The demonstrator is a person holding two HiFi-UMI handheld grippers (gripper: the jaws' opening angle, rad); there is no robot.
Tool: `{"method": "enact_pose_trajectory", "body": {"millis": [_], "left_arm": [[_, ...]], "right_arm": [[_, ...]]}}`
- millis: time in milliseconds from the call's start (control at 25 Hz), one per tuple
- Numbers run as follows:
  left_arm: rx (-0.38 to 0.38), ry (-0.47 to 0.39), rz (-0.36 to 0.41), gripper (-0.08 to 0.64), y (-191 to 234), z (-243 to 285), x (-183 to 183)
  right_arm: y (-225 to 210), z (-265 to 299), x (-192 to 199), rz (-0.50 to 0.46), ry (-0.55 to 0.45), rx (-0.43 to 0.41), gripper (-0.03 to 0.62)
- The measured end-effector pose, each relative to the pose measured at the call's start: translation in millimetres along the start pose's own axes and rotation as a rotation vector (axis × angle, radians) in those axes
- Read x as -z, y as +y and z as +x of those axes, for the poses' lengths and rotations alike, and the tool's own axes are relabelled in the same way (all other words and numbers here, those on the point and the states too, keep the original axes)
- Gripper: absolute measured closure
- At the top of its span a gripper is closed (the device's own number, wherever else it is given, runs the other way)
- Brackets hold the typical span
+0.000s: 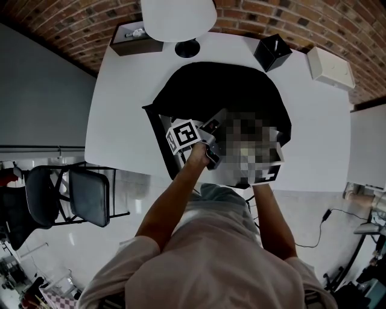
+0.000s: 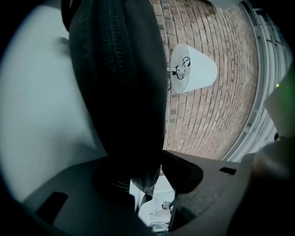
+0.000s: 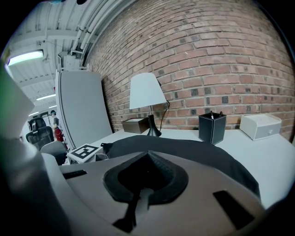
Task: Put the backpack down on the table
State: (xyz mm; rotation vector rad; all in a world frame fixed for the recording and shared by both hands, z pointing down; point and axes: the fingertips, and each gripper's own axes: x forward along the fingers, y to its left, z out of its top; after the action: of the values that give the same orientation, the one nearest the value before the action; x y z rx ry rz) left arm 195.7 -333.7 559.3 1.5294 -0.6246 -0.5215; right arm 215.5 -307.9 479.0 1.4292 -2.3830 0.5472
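The black backpack (image 1: 229, 90) lies flat on the white table (image 1: 126, 102), filling its middle. My left gripper (image 1: 212, 128) is at the pack's near left edge. In the left gripper view its jaws (image 2: 159, 168) stand open, and a zippered edge of the backpack (image 2: 120, 83) reaches into the gap without being pinched. My right gripper (image 1: 270, 169) is at the pack's near right edge, mostly behind a mosaic patch. In the right gripper view its jaws (image 3: 147, 159) are drawn almost together on dark fabric, with the backpack (image 3: 184, 150) spreading out just beyond them.
At the table's far side, against the brick wall, stand a white-shaded lamp (image 1: 178, 18), a brown box (image 1: 129, 39), a black pen holder (image 1: 272, 52) and a white box (image 1: 330, 67). A black chair (image 1: 72, 193) stands on the floor to the left.
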Motion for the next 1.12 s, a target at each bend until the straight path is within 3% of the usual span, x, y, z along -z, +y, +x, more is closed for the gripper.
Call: {"method": "enact_pose_trajectory", "body": {"millis": [960,1120], "left_arm": [[-0.061,0.038,-0.014,0.396,-4.8,-45.7,25.7],[-0.051,0.035,0.021,0.396,-16.1,-53.8,29.4]], "right_arm": [[28.2,-38.3,-2.0,0.015,-0.026,0.042,0.591],[32.9,-48.9,-5.1,0.012,-0.038,0.049,0.591]]}}
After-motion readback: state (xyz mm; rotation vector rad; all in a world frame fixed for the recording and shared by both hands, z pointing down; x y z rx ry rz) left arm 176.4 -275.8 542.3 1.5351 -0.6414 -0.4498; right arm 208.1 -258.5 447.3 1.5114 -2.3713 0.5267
